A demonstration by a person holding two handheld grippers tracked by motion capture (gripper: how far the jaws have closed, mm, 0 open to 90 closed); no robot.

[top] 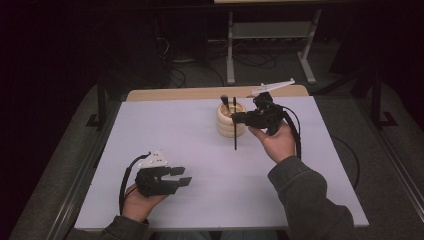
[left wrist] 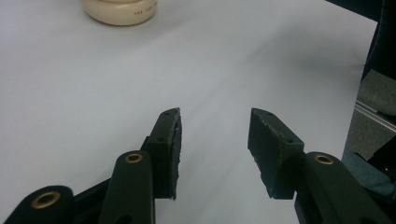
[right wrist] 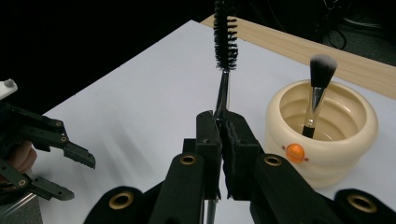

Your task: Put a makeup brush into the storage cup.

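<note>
My right gripper (top: 236, 118) (right wrist: 223, 135) is shut on the thin stem of a black spiral-bristle brush (right wrist: 225, 37) (top: 235, 136), held off the table just beside a cream ribbed pot (top: 231, 125) (right wrist: 327, 140). A makeup brush with a soft pale-tipped head (right wrist: 321, 74) (top: 225, 102) stands inside the pot, leaning on its wall. My left gripper (top: 183, 176) (left wrist: 214, 144) rests low over the white table near the front left, open, with nothing between its jaws. The pot's base (left wrist: 120, 9) lies far ahead of it. In the right gripper view the left gripper (right wrist: 70, 172) sits at the left.
The white tabletop (top: 200, 145) ends in a wooden strip (top: 200, 93) at the far side. Beyond it are a dark floor, cables and a metal frame (top: 270, 45). The table's right edge (left wrist: 359, 107) runs close to my left gripper.
</note>
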